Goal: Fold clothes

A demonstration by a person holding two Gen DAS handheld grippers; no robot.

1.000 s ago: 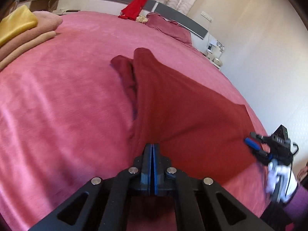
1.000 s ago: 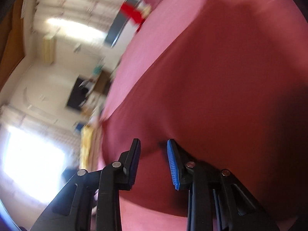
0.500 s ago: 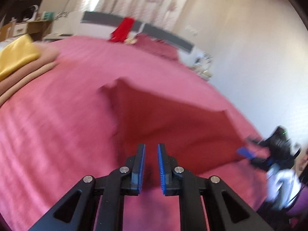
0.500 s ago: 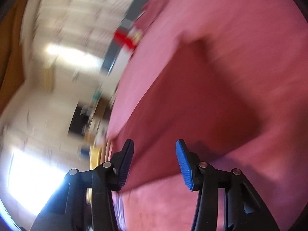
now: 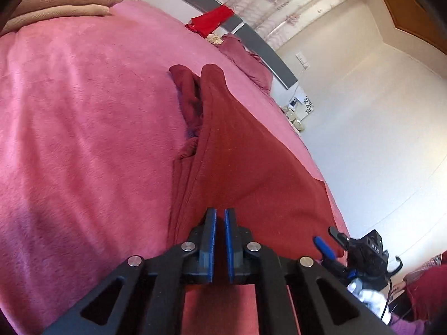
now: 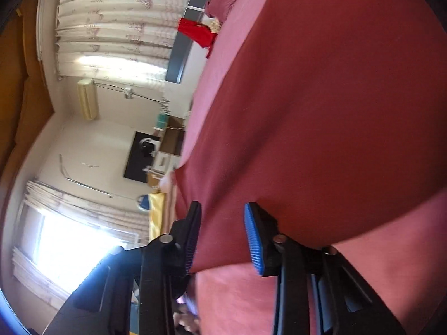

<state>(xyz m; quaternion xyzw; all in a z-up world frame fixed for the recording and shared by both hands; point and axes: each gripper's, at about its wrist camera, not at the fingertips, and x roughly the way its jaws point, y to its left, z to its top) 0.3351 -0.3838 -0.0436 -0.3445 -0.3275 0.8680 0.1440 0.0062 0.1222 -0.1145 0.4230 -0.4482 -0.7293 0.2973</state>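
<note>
**Q:** Where was the garment, and how would it handle?

**A:** The dark red garment (image 5: 245, 167) lay spread on the pink bed (image 5: 83, 139), running from centre frame to the lower right of the left wrist view, one sleeve bunched along its left edge. It looked soft, light and limp, so it would probably sag and wrinkle unless held at two corners of the near hem.

**Q:** What were the jaws doing?

**A:** The left gripper (image 5: 219, 240) pointed downward over the near hem, jaws closing to a narrow gap; whether cloth sat between them I cannot tell. The right gripper (image 6: 222, 237), rolled sideways at the lower centre of its view, was closing its jaws with the garment's corner between them, pads not yet pressing.
</note>
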